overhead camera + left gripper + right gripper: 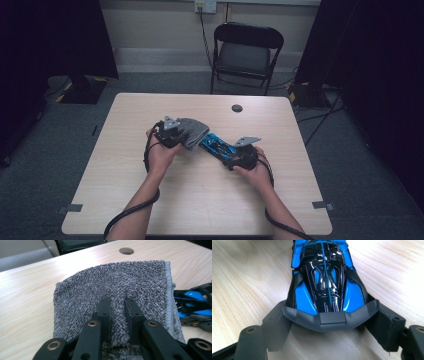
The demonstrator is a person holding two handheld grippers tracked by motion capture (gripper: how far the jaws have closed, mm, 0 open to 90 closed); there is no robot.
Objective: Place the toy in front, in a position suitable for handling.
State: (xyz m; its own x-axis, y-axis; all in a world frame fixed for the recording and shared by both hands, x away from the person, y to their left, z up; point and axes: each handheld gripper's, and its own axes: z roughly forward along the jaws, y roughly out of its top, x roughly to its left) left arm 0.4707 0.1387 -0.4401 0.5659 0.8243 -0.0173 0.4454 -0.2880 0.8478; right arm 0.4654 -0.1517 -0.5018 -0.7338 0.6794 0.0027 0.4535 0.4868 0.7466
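Clearly the work in hand is wiping a glossy blue-and-black plastic toy racing car (pixel 218 146) with a grey terry cloth (pixel 194 132). The right gripper (pixel 329 322) stands wide, its jaws braced against the flanks of the car's rear end, holding it over the pale wooden table (pixel 130 190) near the middle. The left gripper (pixel 117 315) is pinched tight on a raised fold of the cloth, which drapes ahead of it.

What the coming stroke turns on: the car's long axis runs diagonally from the right gripper up toward the left one, so its free nose points straight at the cloth, which overlaps or just touches that end. The cloth hand is the nearer to the nose, and would, I judge, sweep along that axis.

From the left gripper view the cloth's stitched hem shows with the car just beside it at the right edge. From the right gripper view the canopy's shiny lines show, while the nose runs past the top edge.
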